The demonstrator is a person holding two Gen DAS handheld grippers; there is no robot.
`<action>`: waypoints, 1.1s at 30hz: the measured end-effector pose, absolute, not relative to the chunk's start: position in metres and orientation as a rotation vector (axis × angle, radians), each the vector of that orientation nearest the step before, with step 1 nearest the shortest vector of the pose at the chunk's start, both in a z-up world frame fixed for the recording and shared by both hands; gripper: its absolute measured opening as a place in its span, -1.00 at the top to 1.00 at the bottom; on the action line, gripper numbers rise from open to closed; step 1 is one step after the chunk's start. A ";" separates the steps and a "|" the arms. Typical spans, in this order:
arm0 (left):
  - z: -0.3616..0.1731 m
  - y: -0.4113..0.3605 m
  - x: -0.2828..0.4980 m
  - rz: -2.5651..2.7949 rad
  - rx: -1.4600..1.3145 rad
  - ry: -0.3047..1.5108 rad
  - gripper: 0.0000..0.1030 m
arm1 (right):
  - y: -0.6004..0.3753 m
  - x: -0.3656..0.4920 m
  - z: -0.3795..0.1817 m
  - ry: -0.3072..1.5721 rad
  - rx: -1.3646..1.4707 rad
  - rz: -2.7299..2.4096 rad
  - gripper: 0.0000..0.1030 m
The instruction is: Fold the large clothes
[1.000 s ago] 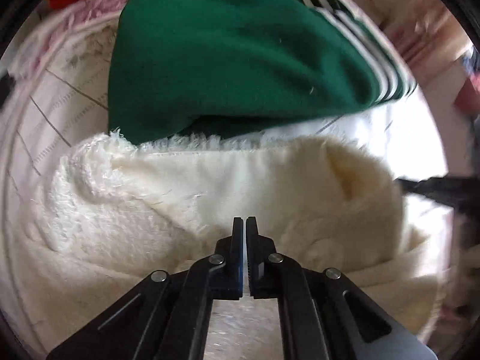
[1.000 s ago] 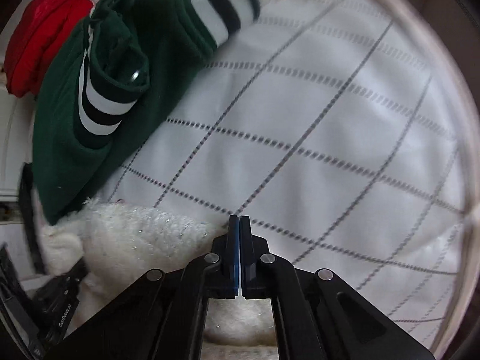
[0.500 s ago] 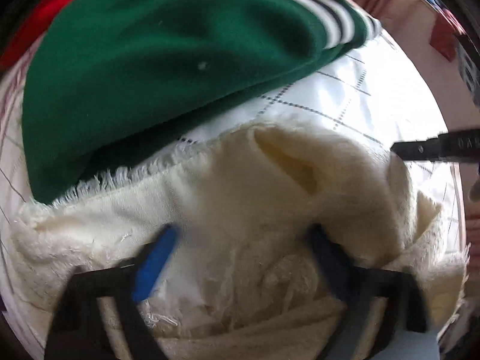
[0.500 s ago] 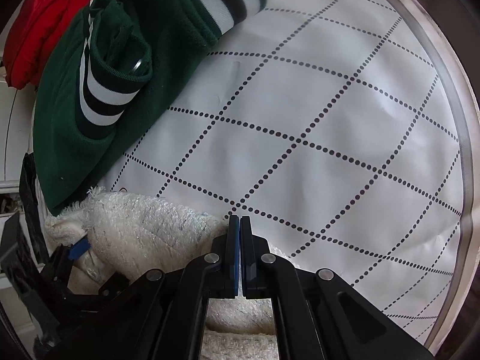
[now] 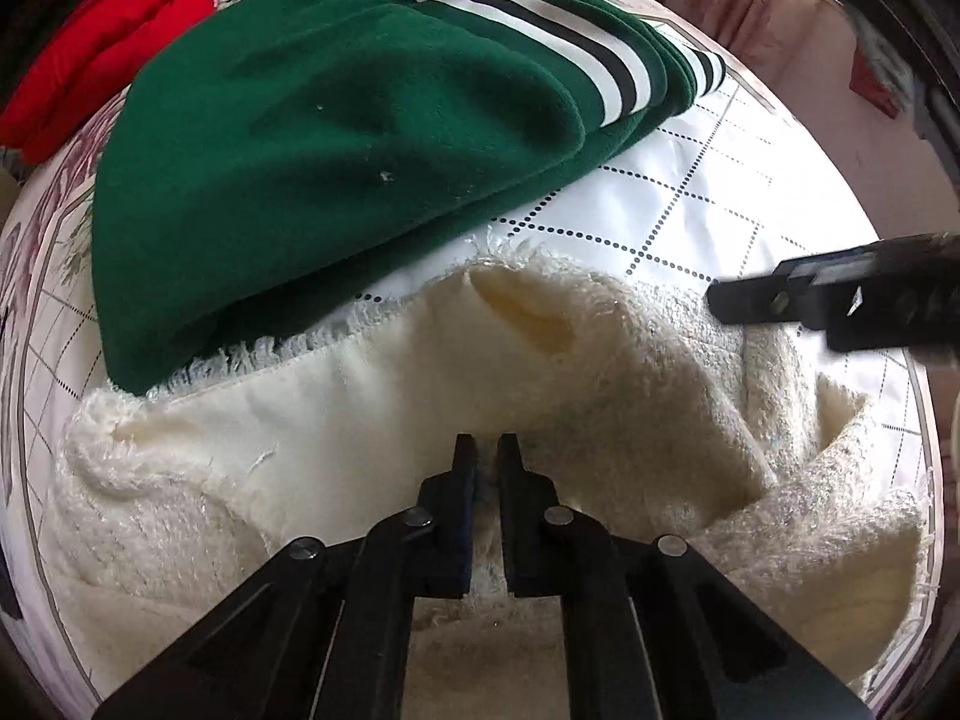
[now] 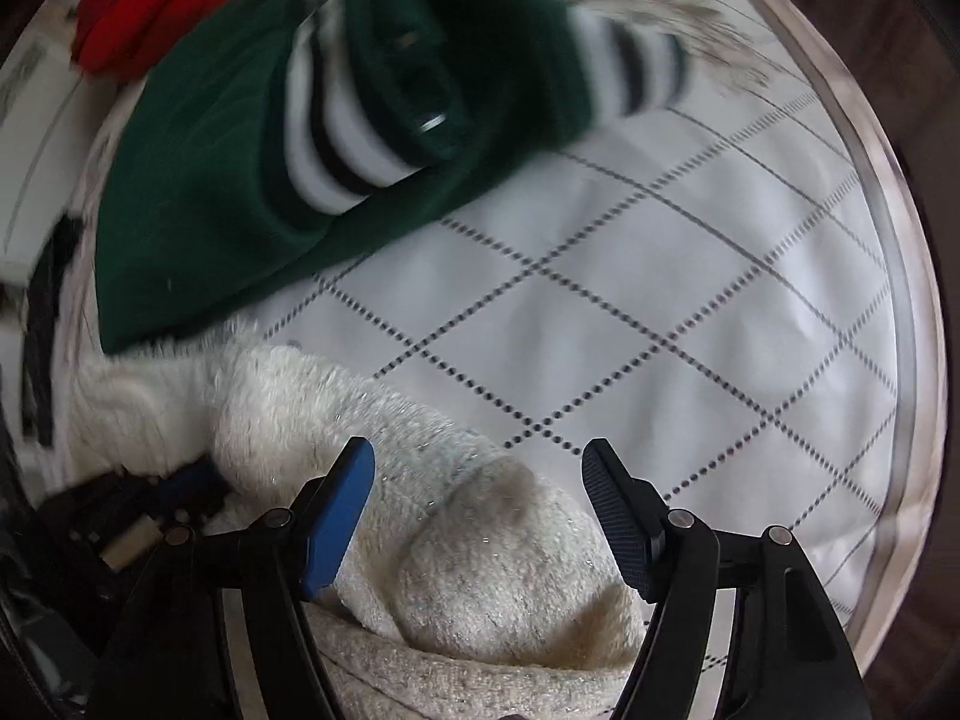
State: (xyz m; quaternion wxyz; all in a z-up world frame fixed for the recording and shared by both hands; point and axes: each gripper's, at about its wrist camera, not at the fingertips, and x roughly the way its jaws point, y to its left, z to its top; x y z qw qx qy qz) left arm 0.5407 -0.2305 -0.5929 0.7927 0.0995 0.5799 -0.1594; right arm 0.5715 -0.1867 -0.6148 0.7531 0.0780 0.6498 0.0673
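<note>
A white tablecloth printed with a dotted black diamond grid covers the surface, its pattern running diagonally in the right wrist view. A floral printed border edges the cloth at the left of the left wrist view. Beyond the cloth, a pale pink wall stands at the upper right, with a small red object near it, too blurred to identify.

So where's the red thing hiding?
The red cloth lies at the top left in both wrist views, at the far edge of the table, just behind the green striped garment and beyond the fluffy cream garment.
</note>
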 end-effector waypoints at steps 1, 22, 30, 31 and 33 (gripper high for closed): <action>-0.591 -0.227 0.540 -0.339 0.203 1.250 0.92 | -0.179 0.572 -0.619 1.431 0.146 0.161 -0.43; -0.569 -0.108 0.522 -0.249 0.045 1.321 1.00 | -0.173 0.573 -0.635 1.455 0.276 0.091 0.07; -0.535 -0.099 0.522 -0.358 -0.099 1.287 0.57 | -0.205 0.567 -0.598 1.420 0.610 0.203 0.02; -0.537 -0.105 0.525 -0.383 -0.104 1.305 -0.09 | -0.203 0.566 -0.602 1.433 0.624 0.216 0.02; -0.540 -0.116 0.529 -0.412 -0.084 1.303 -0.51 | -0.205 0.568 -0.616 1.462 0.603 0.187 0.02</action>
